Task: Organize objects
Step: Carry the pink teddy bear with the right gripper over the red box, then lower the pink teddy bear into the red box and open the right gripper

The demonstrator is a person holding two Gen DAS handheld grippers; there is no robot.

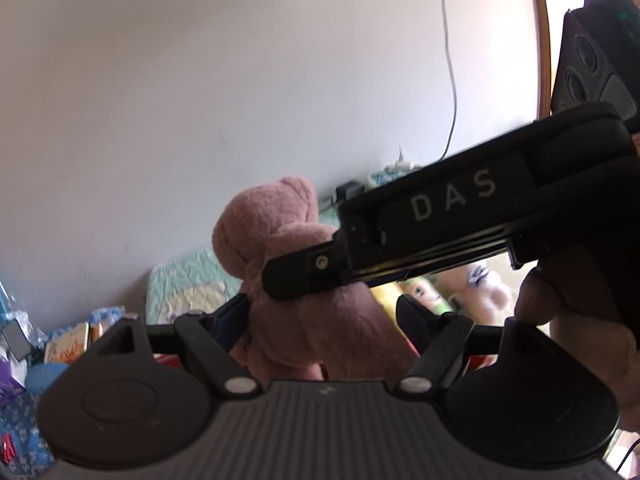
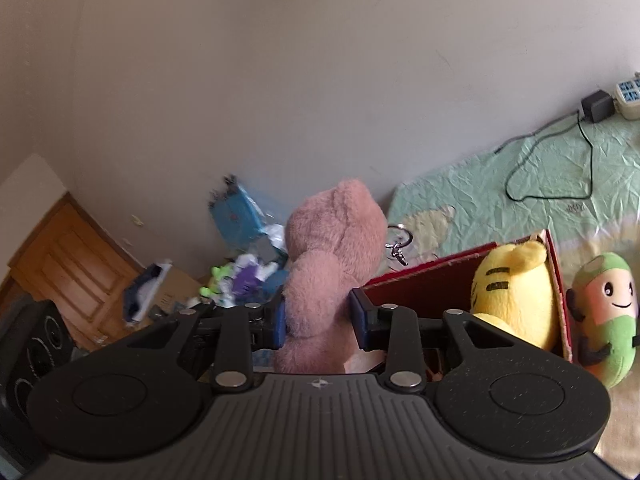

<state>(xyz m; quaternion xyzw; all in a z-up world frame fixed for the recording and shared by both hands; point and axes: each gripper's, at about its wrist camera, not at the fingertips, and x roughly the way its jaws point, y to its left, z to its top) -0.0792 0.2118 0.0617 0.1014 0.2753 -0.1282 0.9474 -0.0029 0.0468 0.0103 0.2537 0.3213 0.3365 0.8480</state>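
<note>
A pink plush bear is held upright in the air, and my right gripper is shut on its body, the blue pads pressing into the fur. In the left wrist view the same bear stands between the fingers of my left gripper, which is spread wide and open around it. One finger of the right gripper crosses the bear from the right. A red box just behind holds a yellow plush. A green and pink plush leans on the box's right side.
A pale green quilt covers the bed, with a black cable, an adapter and a power strip at the wall. Bags and packets are piled left of the bed. A black speaker and a wooden door are at the far left.
</note>
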